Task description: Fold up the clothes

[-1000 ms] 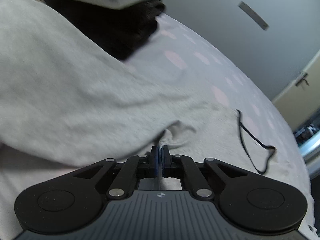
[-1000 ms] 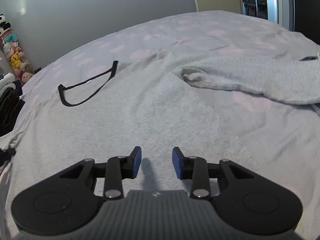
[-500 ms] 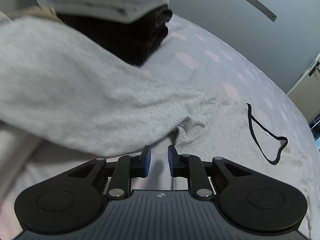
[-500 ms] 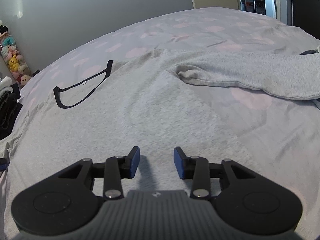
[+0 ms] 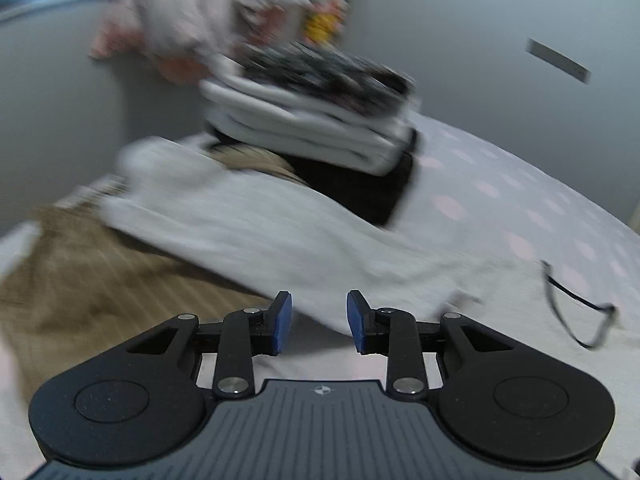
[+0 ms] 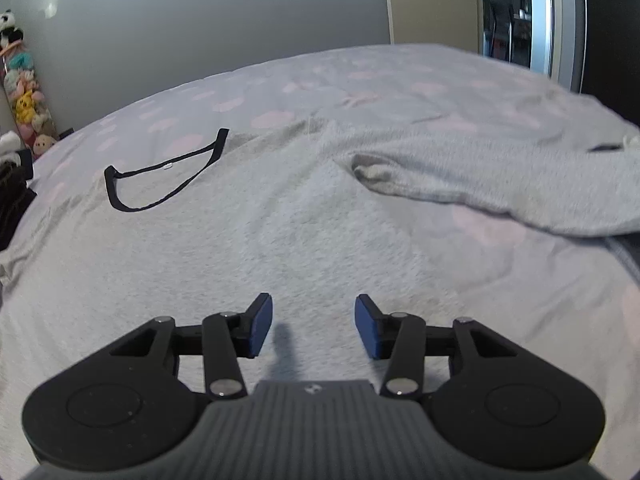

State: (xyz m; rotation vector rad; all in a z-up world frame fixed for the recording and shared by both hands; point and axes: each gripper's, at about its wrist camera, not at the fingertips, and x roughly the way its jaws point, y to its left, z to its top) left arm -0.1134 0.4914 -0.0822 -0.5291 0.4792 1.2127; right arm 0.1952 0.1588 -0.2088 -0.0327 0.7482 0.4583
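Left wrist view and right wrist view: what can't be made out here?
- Left wrist view: the stack of folded clothes is motion-blurred; the number and kind of items are unclear.
- Left wrist view: the colourful objects against the wall are too blurred to identify.
- Right wrist view: the grey sweatshirt's right sleeve is cut off by the frame edge; its cuff is unseen.
- Right wrist view: the black garment is cropped at the left edge.

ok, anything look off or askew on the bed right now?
Nothing damaged or spilled. The grey fleece sweatshirt lies spread flat; its one sleeve lies folded across the body. The stack of folded clothes sits slightly tilted, though that view is motion-blurred.
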